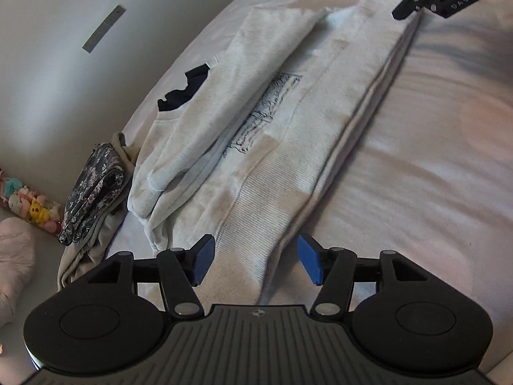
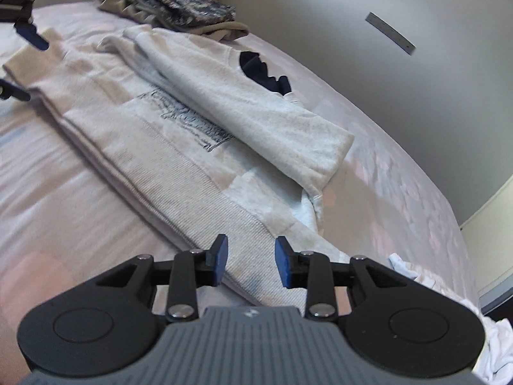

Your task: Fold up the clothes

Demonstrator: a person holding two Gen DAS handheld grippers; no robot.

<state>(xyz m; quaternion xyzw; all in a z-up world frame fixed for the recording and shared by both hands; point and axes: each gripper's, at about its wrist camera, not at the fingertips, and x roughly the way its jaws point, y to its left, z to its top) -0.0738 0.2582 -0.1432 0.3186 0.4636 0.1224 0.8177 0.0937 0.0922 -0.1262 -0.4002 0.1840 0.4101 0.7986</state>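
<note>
1. Sweatshirt — pale grey fleece with a ribbed hem band, dark navy collar lining and a dark line-drawn print on the chest; the print cannot be read. It lies partly folded on the bed, running from lower centre to upper right in the left wrist view, one sleeve laid across the body.
2. Bed sheet — pale, smooth, softly rippled.
3. Left gripper — black arms, blue pads; fingers apart over the hem, nothing pinched.
4. Right gripper — same build; fingers parted above the sweatshirt's edge, gripping nothing.
5. Folded floral fabric on a beige garment, left edge.
6. Plush toys, far left.
7. White crumpled cloth, lower right of the right wrist view.
</note>
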